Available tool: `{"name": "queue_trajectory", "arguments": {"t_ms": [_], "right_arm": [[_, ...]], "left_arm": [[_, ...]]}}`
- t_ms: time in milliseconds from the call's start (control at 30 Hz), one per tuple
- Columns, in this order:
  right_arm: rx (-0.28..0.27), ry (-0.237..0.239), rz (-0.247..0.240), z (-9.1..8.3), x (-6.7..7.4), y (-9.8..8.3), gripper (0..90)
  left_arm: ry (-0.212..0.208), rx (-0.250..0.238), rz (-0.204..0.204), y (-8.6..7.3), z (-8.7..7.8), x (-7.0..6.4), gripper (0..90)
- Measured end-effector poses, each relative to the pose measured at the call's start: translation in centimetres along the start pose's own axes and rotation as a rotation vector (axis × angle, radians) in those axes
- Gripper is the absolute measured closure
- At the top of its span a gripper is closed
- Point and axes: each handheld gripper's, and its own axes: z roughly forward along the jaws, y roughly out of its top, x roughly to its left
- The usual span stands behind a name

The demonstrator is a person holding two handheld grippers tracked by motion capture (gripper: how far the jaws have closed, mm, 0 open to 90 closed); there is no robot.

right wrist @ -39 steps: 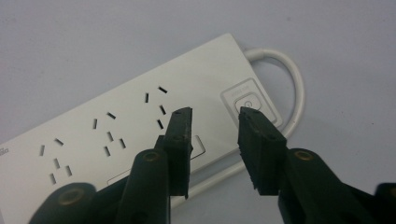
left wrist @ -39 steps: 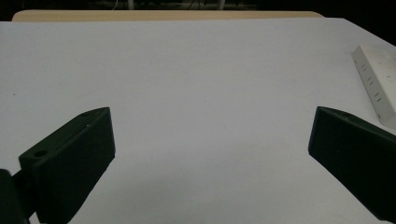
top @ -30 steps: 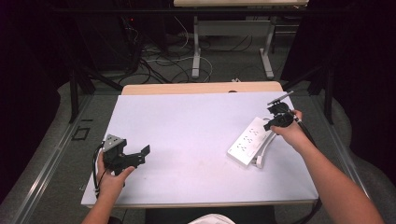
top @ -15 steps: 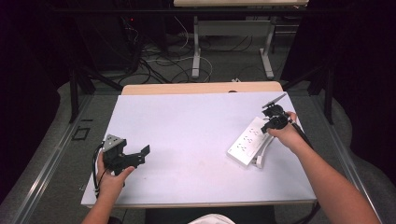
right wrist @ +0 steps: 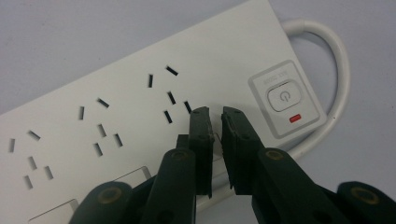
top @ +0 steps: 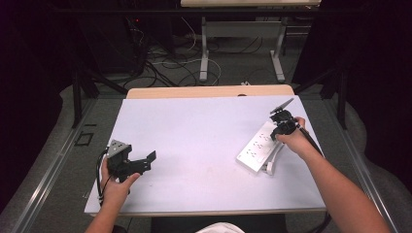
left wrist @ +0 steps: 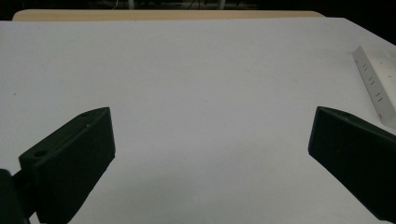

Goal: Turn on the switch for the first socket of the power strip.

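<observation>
Right gripper view shows the right tool point(right wrist: 215, 114) with its jaws nearly together and nothing between them, tips poised over the white power strip point(right wrist: 140, 116) beside the power button point(right wrist: 284, 98), which appears not yet pressed. Nearer the person, the left tool point(top: 138, 162) rests idle, jaws wide apart. Farther right on the surface point(top: 194, 126), the strip lies flat.

Power strip point(top: 258, 147) lay at right of table point(top: 194, 131), angled toward upper right. Right gripper point(top: 282, 120) sat over strip's upper end. Left gripper point(top: 133, 164) rested lower left, well apart.
</observation>
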Motion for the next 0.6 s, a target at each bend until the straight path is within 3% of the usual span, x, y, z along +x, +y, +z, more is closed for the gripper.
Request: {"name": "queue_trajectory", "arguments": {"t_ms": [67, 600], "right_arm": [[0.009, 0.015, 0.022, -0.01, -0.12, 0.00, 83.1], [0.010, 0.026, 0.014, 0.00, -0.21, -0.02, 86.2]], "left_arm": [[0.000, -0.001, -0.003, 0.00, 0.01, 0.00, 0.3], [-0.001, 0.001, 0.002, 0.01, 0.04, -0.03, 0.3]]}}
